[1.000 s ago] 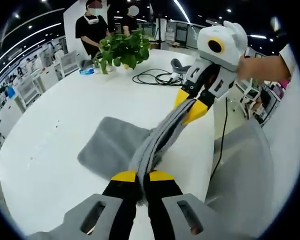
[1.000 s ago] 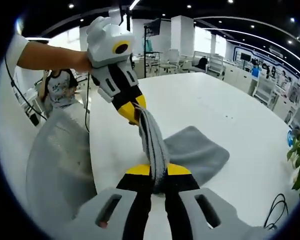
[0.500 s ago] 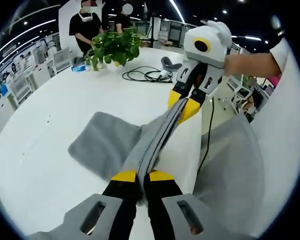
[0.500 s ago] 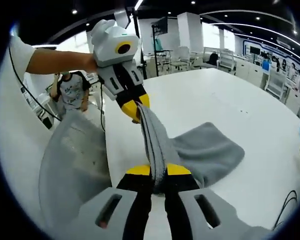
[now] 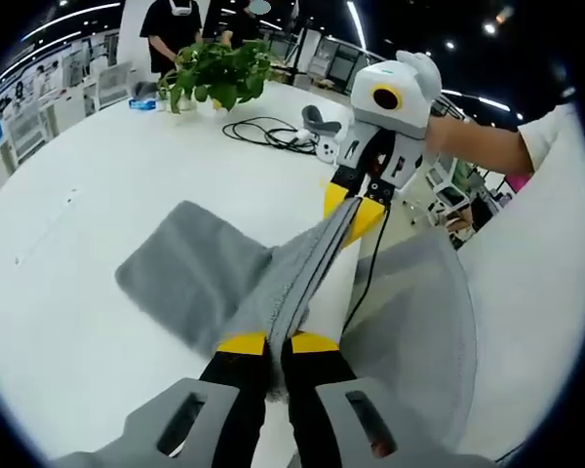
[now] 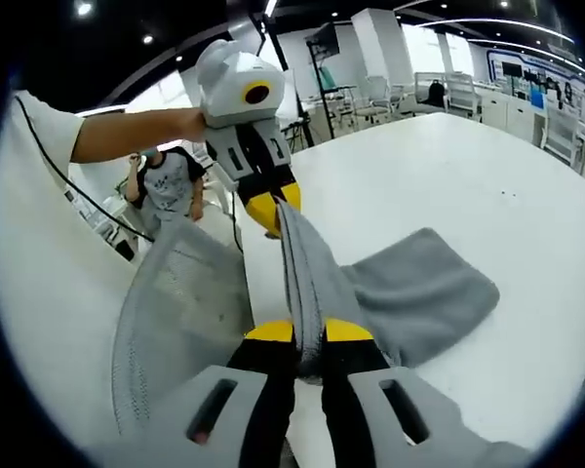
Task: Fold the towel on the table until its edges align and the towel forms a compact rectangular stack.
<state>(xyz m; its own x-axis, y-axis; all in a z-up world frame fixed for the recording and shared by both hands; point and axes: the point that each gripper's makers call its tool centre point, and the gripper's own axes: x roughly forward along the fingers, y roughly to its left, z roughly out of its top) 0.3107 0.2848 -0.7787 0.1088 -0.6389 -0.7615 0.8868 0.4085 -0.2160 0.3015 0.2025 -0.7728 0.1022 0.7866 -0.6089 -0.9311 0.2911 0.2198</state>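
One grey towel (image 5: 190, 278) lies partly on the white desk (image 5: 68, 244). Two grippers, left gripper (image 5: 278, 343) and right gripper (image 6: 308, 331), each have jaws clenched on its lifted edge, stretched between them.

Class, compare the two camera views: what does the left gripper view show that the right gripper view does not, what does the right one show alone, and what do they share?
Left gripper view alone: a potted plant and a black cable on the white table.

Right gripper view alone: a seated person beyond the table's edge.

Both: the grey towel stretched between the left gripper and right gripper, each clamped on it, beside a grey chair back.
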